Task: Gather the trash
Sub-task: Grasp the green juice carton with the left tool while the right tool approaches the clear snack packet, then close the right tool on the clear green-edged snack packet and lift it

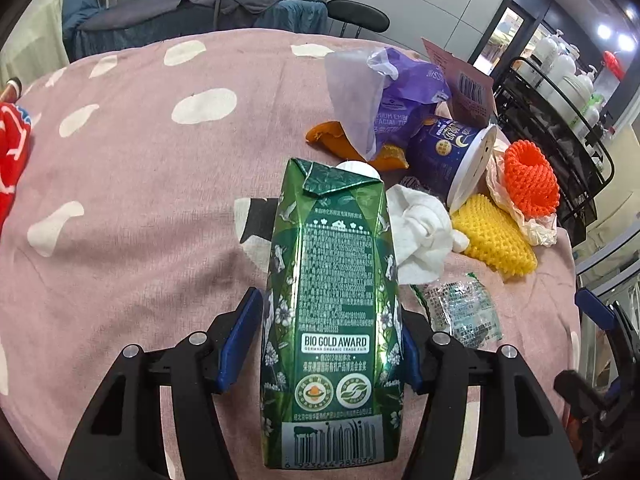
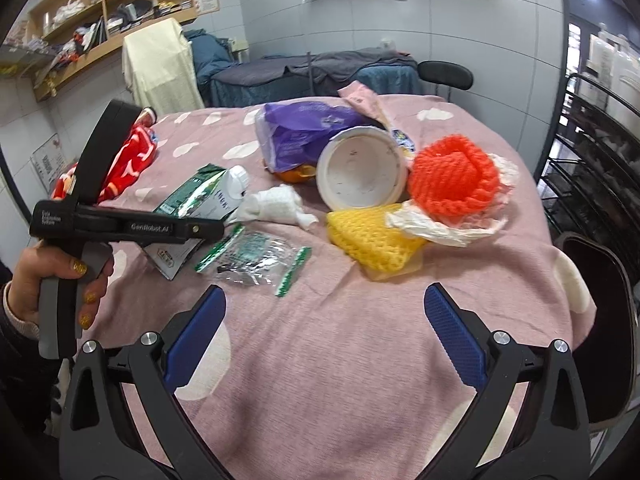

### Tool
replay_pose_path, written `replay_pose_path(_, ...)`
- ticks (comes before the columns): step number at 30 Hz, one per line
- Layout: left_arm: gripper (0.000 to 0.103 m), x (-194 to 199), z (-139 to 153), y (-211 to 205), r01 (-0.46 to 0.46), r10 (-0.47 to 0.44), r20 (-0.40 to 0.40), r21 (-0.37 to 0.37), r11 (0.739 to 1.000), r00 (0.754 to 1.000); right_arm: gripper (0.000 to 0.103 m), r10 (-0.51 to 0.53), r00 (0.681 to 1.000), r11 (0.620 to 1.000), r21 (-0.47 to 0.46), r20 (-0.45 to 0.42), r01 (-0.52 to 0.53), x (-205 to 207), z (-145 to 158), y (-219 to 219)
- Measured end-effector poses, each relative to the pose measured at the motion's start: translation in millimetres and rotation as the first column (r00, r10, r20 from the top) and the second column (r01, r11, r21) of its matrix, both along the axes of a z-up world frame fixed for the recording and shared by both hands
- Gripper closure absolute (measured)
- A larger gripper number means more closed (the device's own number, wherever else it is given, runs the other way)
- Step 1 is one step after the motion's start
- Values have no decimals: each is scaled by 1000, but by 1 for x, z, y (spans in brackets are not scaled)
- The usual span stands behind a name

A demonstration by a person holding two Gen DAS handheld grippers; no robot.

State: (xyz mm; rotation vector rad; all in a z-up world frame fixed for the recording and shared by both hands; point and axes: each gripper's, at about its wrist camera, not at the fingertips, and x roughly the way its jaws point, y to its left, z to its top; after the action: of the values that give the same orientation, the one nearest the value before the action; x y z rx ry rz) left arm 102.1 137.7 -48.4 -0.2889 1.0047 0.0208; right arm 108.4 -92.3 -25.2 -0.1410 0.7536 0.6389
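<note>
My left gripper (image 1: 330,340) is shut on a green milk carton (image 1: 332,320), its blue pads against both sides; the carton also shows in the right wrist view (image 2: 200,200), held by the left tool. My right gripper (image 2: 324,336) is open and empty above the pink spotted cloth (image 2: 340,360). Trash lies ahead: a clear crumpled wrapper (image 2: 256,260), a white tissue (image 2: 280,204), a white cup on its side (image 2: 360,172), yellow foam net (image 2: 372,244), orange foam net (image 2: 456,184), a purple bag (image 2: 300,132) and orange peel (image 1: 332,136).
A red cloth (image 2: 128,160) lies at the table's left. A black wire rack (image 1: 560,120) stands off the right edge, and a dark chair (image 2: 600,320) stands near the right corner. A bed and shelves are behind the table.
</note>
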Motion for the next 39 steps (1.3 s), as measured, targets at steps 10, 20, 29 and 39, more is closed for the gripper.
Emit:
replay_pose_path(10,53,-5,3,2,-17,17,41,8,1000,999,5,206,975,972,-99,-82,-214,21,-12,44)
replay_pose_path(20,53,-34,10,17,-89,92,99,-27,996,991,5,435,883,859,-215,-174,-465,48,-22,90)
replay_pose_path(29,53,-47,11,16,-97,100,125,-25,995,987,33,481,853,831,-204,-204,-517,55,-32,112)
replay_pose_path(39,53,-49,12,7,-85,88,139,-28,996,986,66,451,870,865,-143,-198,-481,41,-26,97)
